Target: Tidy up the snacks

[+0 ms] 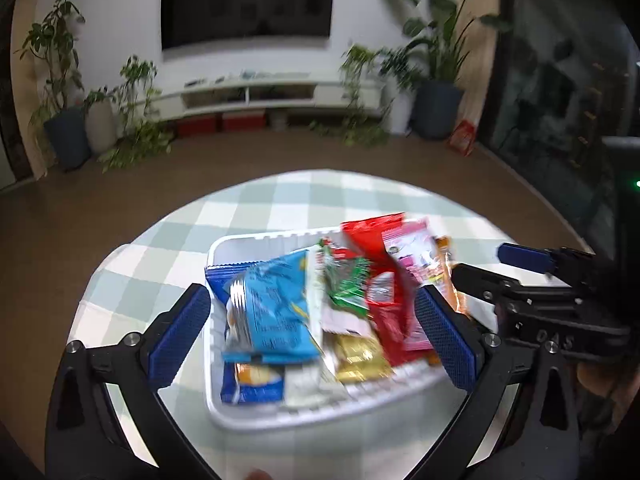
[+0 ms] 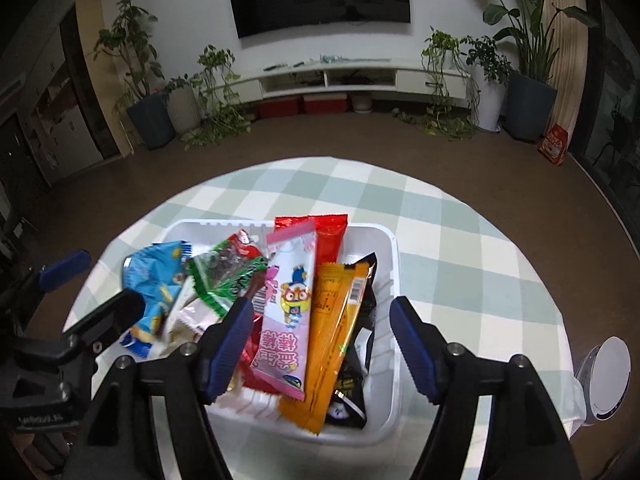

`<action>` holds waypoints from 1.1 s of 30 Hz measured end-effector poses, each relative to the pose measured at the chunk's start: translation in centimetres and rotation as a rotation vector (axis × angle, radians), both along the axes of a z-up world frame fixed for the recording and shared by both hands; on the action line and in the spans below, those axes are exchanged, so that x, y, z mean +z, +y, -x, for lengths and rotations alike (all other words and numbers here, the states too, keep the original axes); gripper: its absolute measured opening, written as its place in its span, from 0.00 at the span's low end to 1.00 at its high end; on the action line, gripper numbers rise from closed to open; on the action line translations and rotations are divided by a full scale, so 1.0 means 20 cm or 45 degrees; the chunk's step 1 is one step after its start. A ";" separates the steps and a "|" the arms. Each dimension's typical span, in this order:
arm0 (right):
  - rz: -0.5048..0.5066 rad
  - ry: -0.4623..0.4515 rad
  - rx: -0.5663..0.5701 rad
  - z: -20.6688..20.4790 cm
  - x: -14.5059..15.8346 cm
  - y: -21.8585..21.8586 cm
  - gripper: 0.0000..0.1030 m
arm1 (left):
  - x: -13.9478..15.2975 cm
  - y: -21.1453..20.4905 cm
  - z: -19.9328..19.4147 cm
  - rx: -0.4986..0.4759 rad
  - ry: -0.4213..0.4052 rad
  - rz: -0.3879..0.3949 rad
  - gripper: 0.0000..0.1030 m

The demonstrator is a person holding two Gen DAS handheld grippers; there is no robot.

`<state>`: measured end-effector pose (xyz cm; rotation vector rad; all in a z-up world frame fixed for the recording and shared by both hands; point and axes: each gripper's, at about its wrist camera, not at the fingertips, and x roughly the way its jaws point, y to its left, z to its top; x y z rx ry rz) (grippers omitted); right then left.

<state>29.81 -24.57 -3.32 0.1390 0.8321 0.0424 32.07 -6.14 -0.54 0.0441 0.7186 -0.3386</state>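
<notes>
1. Snacks (image 2: 288,312) lie heaped inside the white bin (image 2: 390,248), gathered there for tidiness.
2. Left gripper (image 1: 316,328) hangs above the bin, jaws wide, empty.
3. Right gripper (image 2: 320,344) likewise spread, holding nothing.

Pink packet (image 2: 286,320): large pink Chinese characters near its lower end, seen upside down; they look like 蛋黄棒棒 but that reading is unsure. A cartoon figure sits above them. Orange packet (image 2: 334,344): barcode label on a white strip and rows of small print, too small to read. Right claw (image 1: 476,266) body, left wrist view: embossed letters, roughly "D A S", blurred. Blue, green, red and gold packets: print smeared, unreadable. Black packet: yellow marks, unreadable.
</notes>
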 end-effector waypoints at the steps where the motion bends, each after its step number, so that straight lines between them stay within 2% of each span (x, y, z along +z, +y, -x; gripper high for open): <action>1: -0.004 -0.032 -0.002 0.05 0.02 0.00 0.83 | 0.02 0.03 0.07 -0.011 -0.008 0.042 1.00; 3: -0.007 -0.090 -0.004 0.15 0.06 0.01 0.87 | 0.06 0.05 0.19 -0.041 -0.031 0.080 1.00; 7: -0.062 -0.164 0.000 0.36 0.12 0.03 0.88 | 0.15 0.04 0.50 0.125 -0.223 -0.123 1.00; 9: -0.093 -0.182 0.005 0.44 0.14 0.04 0.88 | 0.20 0.06 0.70 0.183 -0.328 -0.151 1.00; 10: -0.101 -0.194 0.004 0.49 0.15 0.04 0.88 | 0.21 0.07 0.76 0.195 -0.332 -0.140 1.00; 14: -0.099 -0.220 -0.015 0.66 0.19 0.07 0.88 | 0.22 0.13 0.93 0.150 -0.201 -0.057 1.00; 22: -0.024 -0.251 -0.029 0.98 0.19 0.15 0.92 | 0.16 0.16 1.16 0.237 0.013 -0.063 1.00; 33: 0.093 -0.191 -0.107 1.20 0.07 0.20 0.92 | 0.10 0.11 1.22 0.266 0.074 -0.137 1.00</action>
